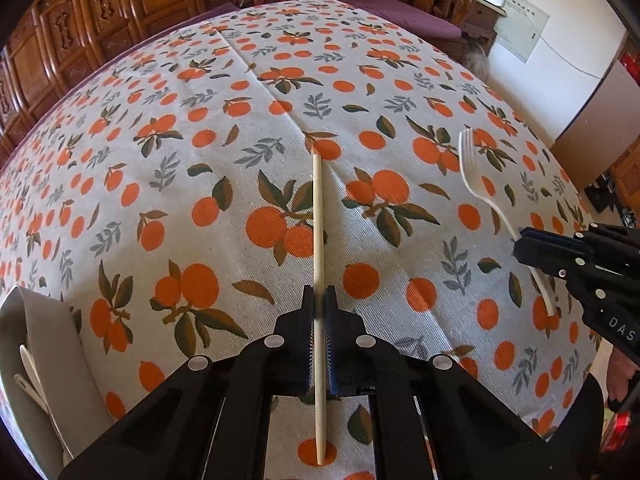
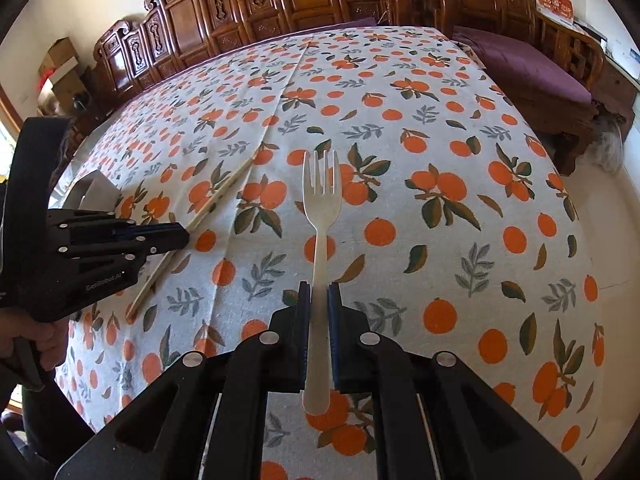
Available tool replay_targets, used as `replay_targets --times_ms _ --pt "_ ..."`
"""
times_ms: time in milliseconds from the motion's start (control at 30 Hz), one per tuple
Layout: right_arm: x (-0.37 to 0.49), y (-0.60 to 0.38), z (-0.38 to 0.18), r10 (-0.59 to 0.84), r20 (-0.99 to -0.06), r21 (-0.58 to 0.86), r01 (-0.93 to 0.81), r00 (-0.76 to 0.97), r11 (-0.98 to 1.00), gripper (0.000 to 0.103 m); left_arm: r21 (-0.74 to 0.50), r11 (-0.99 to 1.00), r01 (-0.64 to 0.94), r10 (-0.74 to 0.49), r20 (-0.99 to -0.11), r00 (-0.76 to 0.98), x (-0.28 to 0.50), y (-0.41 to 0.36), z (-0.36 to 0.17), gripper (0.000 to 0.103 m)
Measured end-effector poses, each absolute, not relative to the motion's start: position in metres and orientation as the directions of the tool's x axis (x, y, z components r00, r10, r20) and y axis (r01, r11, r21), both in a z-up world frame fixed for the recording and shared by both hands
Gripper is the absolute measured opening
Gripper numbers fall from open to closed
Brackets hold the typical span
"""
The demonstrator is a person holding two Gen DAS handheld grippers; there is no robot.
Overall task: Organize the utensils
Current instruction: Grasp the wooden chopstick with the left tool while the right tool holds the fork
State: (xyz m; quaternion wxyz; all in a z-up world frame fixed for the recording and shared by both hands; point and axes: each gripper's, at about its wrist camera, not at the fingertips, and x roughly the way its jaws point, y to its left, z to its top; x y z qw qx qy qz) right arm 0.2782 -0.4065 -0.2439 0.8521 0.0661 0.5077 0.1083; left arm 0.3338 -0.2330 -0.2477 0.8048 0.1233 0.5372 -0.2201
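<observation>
Transport step: my left gripper (image 1: 319, 300) clenches a chopstick (image 1: 318, 240), my right gripper (image 2: 319, 296) a fork (image 2: 320, 216); next, deposit both into the grey holder (image 1: 40, 320) at near left.

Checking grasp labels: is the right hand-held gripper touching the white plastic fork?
Touching. The right wrist view shows the right hand-held gripper closed on the white plastic fork, both pads against its handle.

Pale matt wooden chopstick (image 1: 319, 240); white smooth plastic fork (image 2: 320, 216); woven matt cloth on the table (image 1: 200, 128); glossy carved wooden cabinets (image 2: 280, 4).
</observation>
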Motion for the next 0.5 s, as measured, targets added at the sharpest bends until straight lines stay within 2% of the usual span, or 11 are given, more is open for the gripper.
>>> replay_targets --times_ms 500 --pt "0.266 -0.357 -0.216 0.305 -0.824 0.238 -0.196 0.477 0.951 0.01 -0.063 0.899 0.433 -0.256 -0.878 0.405 0.296 -0.176 -0.192 0.004"
